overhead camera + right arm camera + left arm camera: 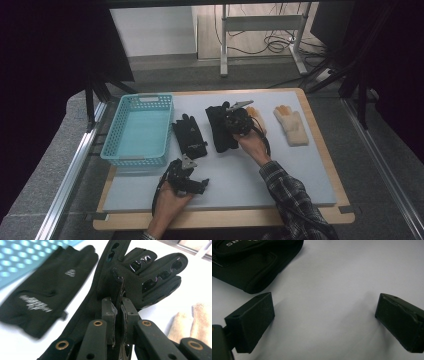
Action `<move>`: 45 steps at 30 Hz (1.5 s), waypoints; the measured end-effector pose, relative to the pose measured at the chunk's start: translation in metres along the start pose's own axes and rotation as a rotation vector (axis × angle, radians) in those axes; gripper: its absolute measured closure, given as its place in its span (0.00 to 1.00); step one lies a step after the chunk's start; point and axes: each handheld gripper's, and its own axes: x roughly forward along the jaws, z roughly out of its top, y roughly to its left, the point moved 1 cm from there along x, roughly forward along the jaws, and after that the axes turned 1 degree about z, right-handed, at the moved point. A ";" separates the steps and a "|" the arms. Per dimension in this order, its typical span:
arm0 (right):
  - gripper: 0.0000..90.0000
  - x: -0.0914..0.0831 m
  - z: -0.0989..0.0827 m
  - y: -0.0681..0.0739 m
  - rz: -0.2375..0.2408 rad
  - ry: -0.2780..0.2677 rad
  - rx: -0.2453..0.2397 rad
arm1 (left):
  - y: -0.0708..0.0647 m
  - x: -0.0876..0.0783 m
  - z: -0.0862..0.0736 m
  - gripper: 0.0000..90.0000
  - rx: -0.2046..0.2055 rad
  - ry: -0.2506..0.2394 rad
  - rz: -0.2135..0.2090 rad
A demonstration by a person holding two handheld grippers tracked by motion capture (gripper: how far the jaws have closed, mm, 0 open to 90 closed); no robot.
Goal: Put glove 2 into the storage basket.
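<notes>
The right gripper (119, 312) is pinching a fold of the black glove (140, 277), jaws clenched on the fabric; in the high view this glove (220, 131) is lying at the centre of the frame. A second black glove (190, 135) is resting just left of it, and beige gloves (292, 126) are lying to the right. The turquoise basket (113, 150) is sitting at centre left with nothing visible inside. White table (260, 185) is stretching bare across the lower frame. The left gripper (324, 322) is hovering released over that bare surface, its view catching the second glove's cuff (254, 267) at upper left.
</notes>
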 end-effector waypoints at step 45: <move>0.82 -0.092 -0.138 0.041 0.048 0.022 -0.001 | 0.012 -0.013 -0.009 0.04 -0.061 0.002 0.045</move>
